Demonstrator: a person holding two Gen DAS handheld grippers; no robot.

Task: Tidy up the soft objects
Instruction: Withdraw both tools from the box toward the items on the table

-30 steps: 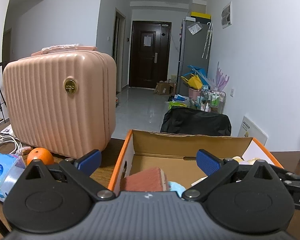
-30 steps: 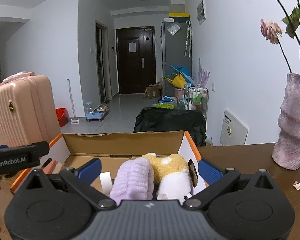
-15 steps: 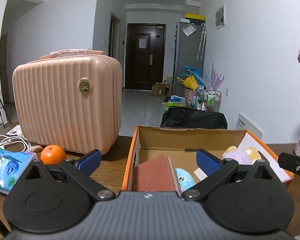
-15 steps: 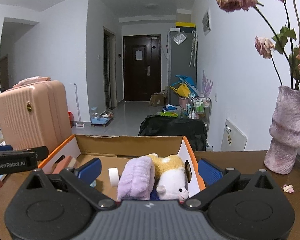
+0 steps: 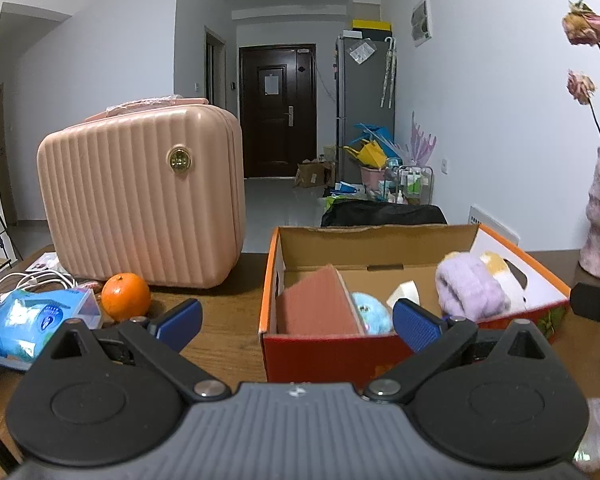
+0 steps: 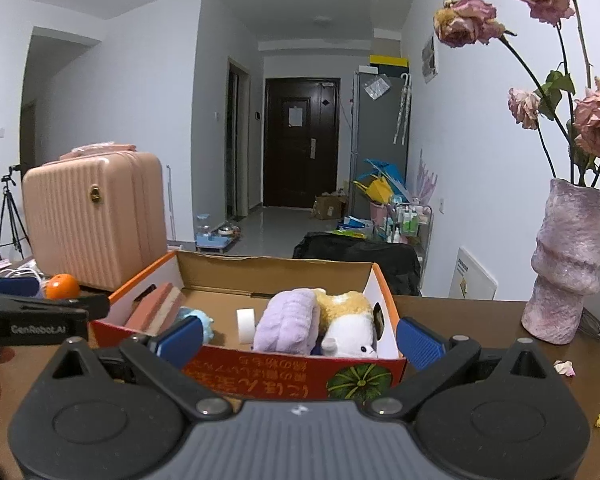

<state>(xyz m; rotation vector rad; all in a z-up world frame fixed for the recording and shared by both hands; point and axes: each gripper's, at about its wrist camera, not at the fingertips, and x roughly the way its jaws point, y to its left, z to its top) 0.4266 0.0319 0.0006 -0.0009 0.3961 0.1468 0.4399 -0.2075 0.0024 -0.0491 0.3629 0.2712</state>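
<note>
An orange cardboard box (image 5: 269, 280) (image 6: 384, 288) stands on the brown table. Inside lie a red-brown sponge (image 5: 316, 304) (image 6: 156, 308), a light blue plush (image 5: 370, 314), a white tape roll (image 6: 245, 325), a lilac fluffy cloth (image 5: 466, 286) (image 6: 286, 318) and a yellow-and-white plush toy (image 6: 350, 322). My left gripper (image 5: 298, 322) is open and empty, in front of the box's near left corner. My right gripper (image 6: 300, 340) is open and empty, just before the box's front wall.
A pink ribbed case (image 5: 140, 196) stands left of the box, with an orange (image 5: 126, 297), a blue tissue pack (image 5: 32, 316) and white cables (image 5: 24, 282) near it. A purple vase (image 6: 566, 256) with dried roses stands at the right. Petals (image 6: 564, 367) lie on the table.
Both grippers have pulled back and risen from over the box; its front wall and more of the table now show. Both stay open and empty.
</note>
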